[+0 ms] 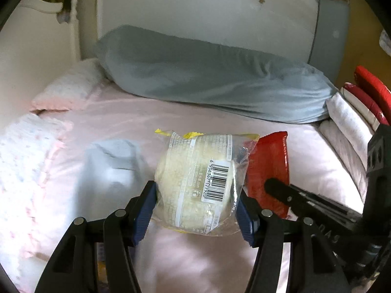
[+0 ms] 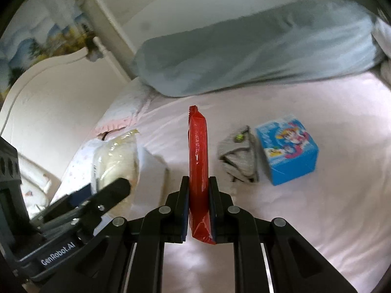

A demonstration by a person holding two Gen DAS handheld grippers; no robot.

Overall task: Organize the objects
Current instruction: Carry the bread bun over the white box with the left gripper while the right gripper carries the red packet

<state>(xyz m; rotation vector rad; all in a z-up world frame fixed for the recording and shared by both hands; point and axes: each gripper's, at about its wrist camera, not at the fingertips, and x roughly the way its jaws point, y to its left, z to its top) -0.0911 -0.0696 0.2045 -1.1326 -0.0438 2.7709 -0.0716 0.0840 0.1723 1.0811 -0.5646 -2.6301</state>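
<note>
My left gripper (image 1: 196,195) is shut on a clear bag of pale bread (image 1: 198,183) with a barcode label, held above the pink bed sheet (image 1: 122,122). My right gripper (image 2: 198,185) is shut on a red snack packet (image 2: 198,156), held upright on its edge. The red packet also shows in the left wrist view (image 1: 268,168), just right of the bread. The bread shows at the left of the right wrist view (image 2: 114,161). A blue cartoon box (image 2: 288,151) and a folded grey cloth (image 2: 240,158) lie on the sheet to the right.
A long blue-grey pillow (image 1: 207,73) lies across the head of the bed. A white patterned quilt (image 1: 22,171) is bunched at the left. Folded red and white bedding (image 1: 361,100) is stacked at the right. A white headboard (image 2: 48,85) stands at the left.
</note>
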